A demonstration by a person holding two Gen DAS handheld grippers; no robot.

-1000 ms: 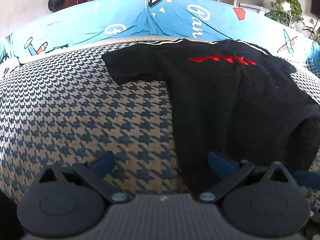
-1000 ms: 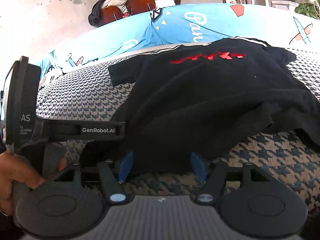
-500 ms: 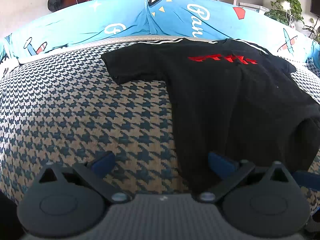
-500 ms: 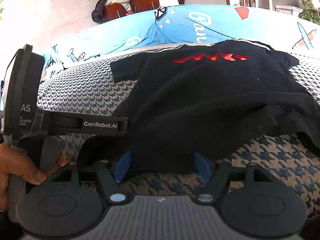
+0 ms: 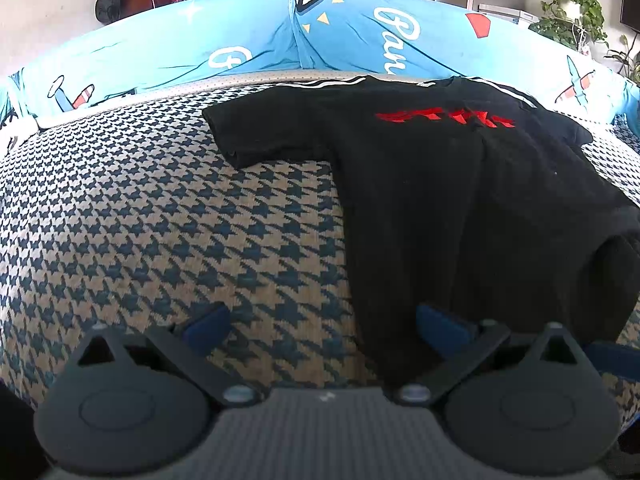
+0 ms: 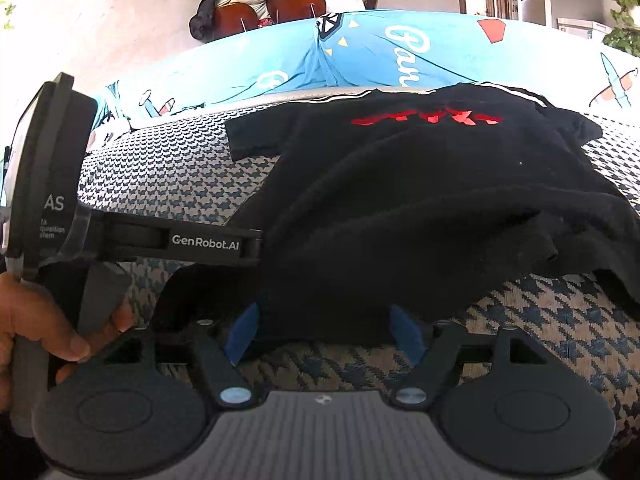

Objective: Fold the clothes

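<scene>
Black short-sleeved cotton T-shirt [image 5: 460, 200] with a red chest print [image 5: 444, 119], spread face up on the houndstooth-patterned sofa seat [image 5: 160, 220]. Collar and white-striped shoulders lie at the seat's far edge, against the blue printed back cushion [image 5: 240, 52]; the hem lies at the near edge, towards me. The long axis therefore runs from near edge to far edge, collar pointing away. One sleeve [image 5: 256, 132] lies flat towards the left; the near right part is rumpled into a ridge.

My left tongs [image 5: 320, 322] stand wide open at the hem's left corner, one blue pad on bare seat, the other over cloth, holding nothing. My right tongs [image 6: 324, 332] have just been opening; the bunched hem lies between the pads, which do not appear to press it.

Step in hand, as I judge it: laying out and flattening before the first fold. The next move calls for smoothing the ridge, then pinching both hem corners evenly.
</scene>
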